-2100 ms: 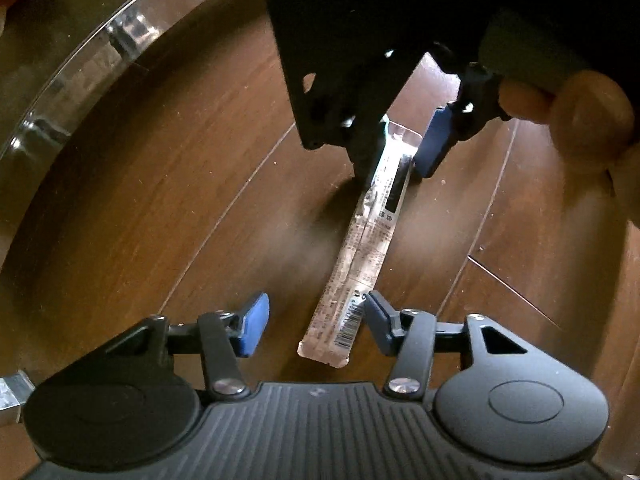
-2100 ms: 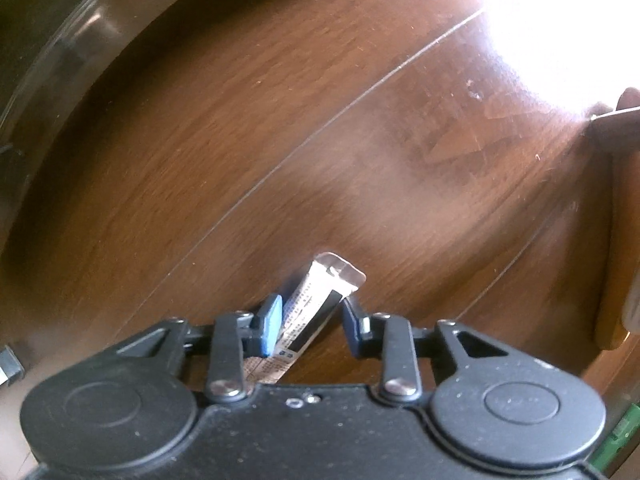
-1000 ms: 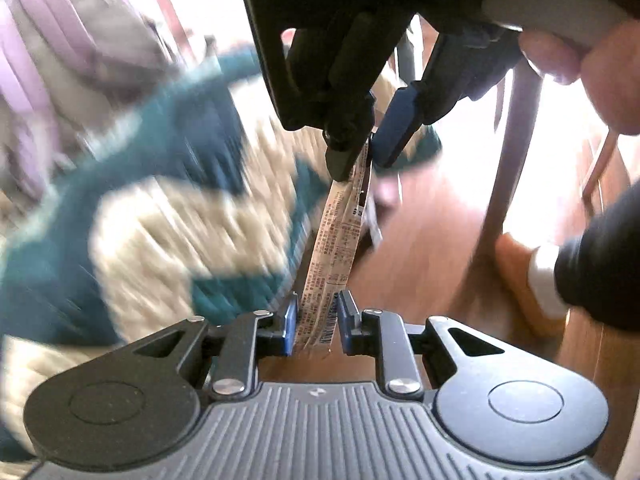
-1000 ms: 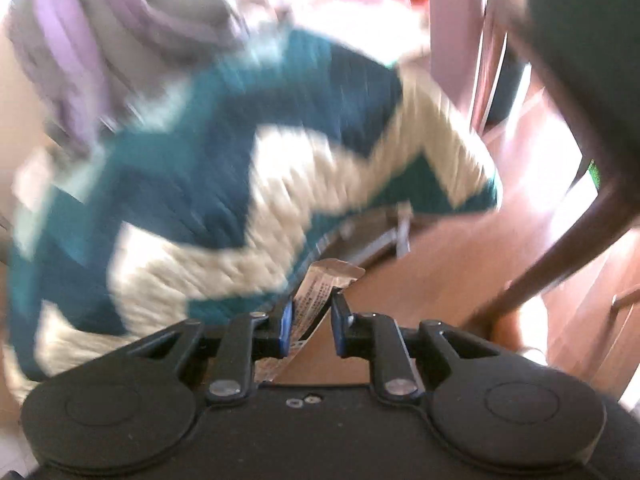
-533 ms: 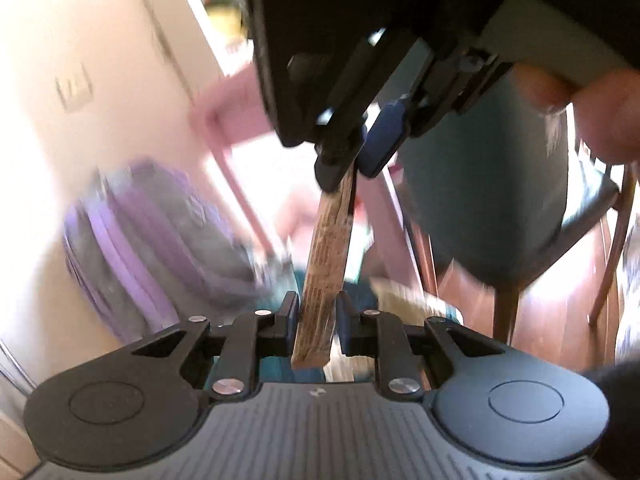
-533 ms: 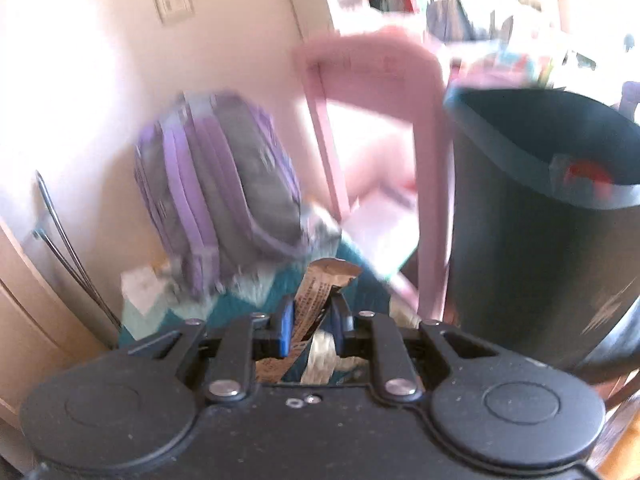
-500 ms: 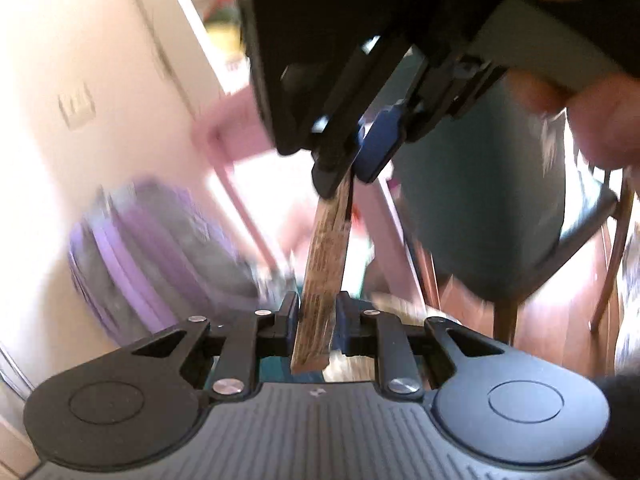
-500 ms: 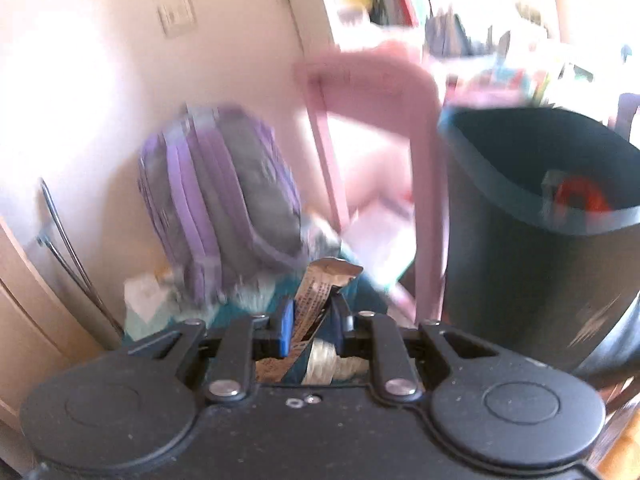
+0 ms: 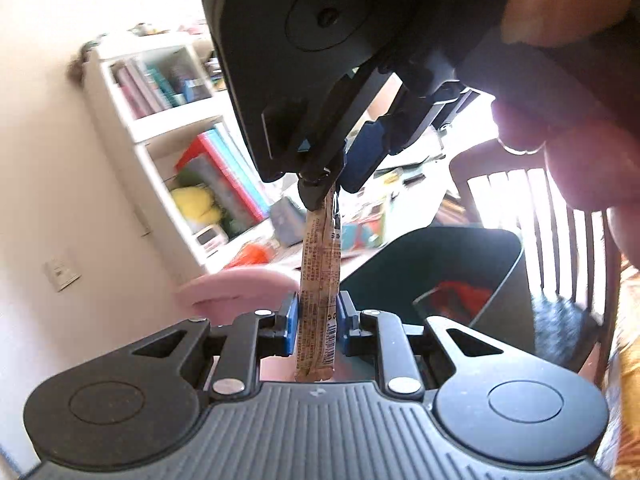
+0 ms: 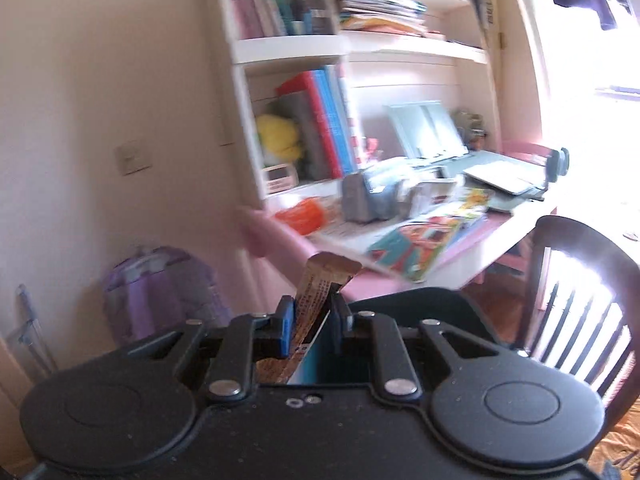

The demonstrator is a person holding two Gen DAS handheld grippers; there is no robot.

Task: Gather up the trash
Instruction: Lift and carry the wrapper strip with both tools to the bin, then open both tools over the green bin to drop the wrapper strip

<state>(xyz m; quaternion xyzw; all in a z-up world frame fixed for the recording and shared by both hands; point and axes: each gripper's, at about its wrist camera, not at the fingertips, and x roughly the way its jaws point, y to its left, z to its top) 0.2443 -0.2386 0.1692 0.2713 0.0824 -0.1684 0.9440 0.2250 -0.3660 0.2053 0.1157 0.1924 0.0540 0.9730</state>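
Wrapper (image 9: 318, 280) clamped between both hand-held grippers.

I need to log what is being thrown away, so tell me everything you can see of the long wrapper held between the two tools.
The wrapper is a long, narrow, flat strip of thin, crinkly tan film printed with small text and a barcode near its lower end. It hangs stretched in the air, looking empty. The left tool pinches its lower end and the right tool its upper end, whose crimped tip pokes past the pads in the right wrist view. Behind it stands a dark bin.
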